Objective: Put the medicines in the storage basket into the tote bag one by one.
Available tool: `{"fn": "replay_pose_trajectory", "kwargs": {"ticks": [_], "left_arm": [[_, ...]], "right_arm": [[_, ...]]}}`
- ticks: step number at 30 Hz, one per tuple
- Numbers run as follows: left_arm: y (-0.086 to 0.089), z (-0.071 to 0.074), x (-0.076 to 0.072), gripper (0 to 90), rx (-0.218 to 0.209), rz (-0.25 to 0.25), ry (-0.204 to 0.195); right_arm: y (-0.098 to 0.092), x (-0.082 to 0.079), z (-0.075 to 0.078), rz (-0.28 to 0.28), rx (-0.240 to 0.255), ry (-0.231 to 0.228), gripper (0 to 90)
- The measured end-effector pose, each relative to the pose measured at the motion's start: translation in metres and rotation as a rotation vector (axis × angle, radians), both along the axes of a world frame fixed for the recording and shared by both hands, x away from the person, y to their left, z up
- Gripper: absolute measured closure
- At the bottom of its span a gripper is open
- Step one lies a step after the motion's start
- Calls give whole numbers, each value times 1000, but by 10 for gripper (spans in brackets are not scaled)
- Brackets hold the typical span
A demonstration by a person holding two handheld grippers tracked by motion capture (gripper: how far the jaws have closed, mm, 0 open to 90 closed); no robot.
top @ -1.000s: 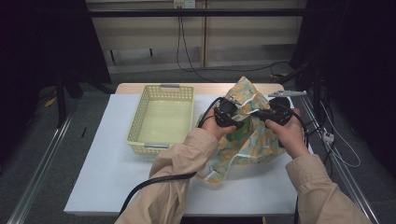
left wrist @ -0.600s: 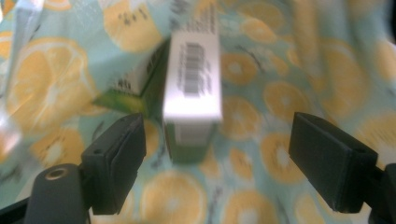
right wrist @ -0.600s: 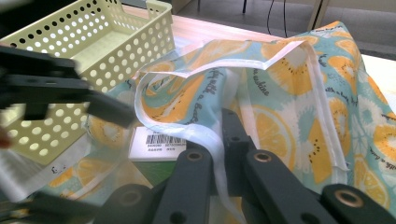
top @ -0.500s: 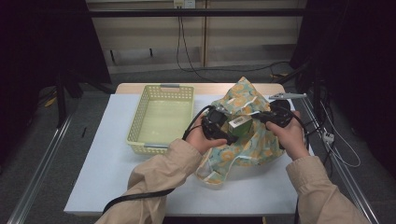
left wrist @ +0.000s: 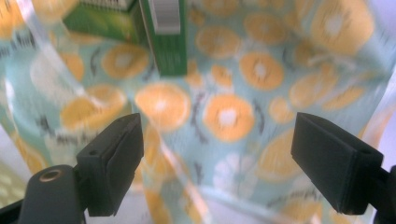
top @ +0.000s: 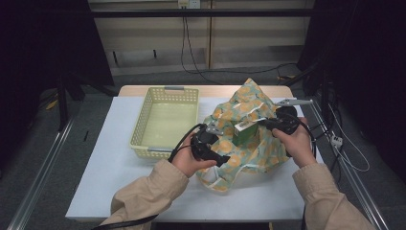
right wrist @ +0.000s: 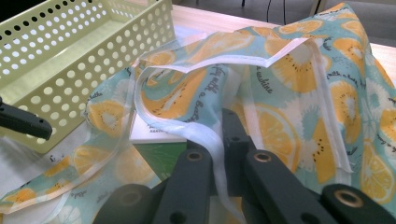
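A teal fabric bag (top: 249,103) printed with orange slices sits on the white table, right of centre. A green carton (top: 244,132) shows inside its mouth. My right gripper (top: 268,123) is at the bag's right side, shut on the white hem of the bag (right wrist: 299,70), with the right gripper (right wrist: 224,128) pinching that hem above the green carton (right wrist: 159,154). My left gripper (top: 219,145) stands open at the bag's near-left side. In the left gripper view, the left gripper (left wrist: 233,158) faces the bag (left wrist: 229,116) and the green carton (left wrist: 168,37) with nothing between its jaws.
An empty pale yellow perforated basket (top: 143,120) stands left of the bag, and its wall (right wrist: 70,60) is close to the bag's edge. White table (top: 110,182) lies bare at the near left. Cables trail off the right table edge.
My left gripper has moved from the bag's top down toward the near left. The bag's mouth now shows the green carton. The right gripper has stayed in place.
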State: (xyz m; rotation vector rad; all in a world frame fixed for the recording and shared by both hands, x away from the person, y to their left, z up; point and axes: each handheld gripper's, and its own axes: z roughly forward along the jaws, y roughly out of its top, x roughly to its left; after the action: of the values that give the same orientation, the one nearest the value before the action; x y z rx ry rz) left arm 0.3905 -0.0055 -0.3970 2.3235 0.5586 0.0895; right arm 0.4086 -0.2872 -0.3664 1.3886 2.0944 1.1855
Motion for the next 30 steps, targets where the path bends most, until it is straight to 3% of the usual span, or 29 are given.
{"fn": "replay_pose_trajectory", "kwargs": {"ticks": [8,10,14,17,26,30], "left_arm": [[9,-9,-20,159,-5,-20,-5],[11,-12,-24,162,14,-21,-30],[17,-18,-30,168,12,-5,-33],[21,-20,-32,182,22,1,-57],[25,-17,-39,207,-61,-1,3],[24,-24,-42,212,-57,-16,30]], "right_arm": [[2,-1,-3,3,6,5,900],[2,-1,-3,4,5,4,900],[2,-1,-3,6,4,5,900],[1,-1,-3,6,2,7,900],[3,-1,-4,6,4,5,900],[3,-1,-4,8,5,6,900]]}}
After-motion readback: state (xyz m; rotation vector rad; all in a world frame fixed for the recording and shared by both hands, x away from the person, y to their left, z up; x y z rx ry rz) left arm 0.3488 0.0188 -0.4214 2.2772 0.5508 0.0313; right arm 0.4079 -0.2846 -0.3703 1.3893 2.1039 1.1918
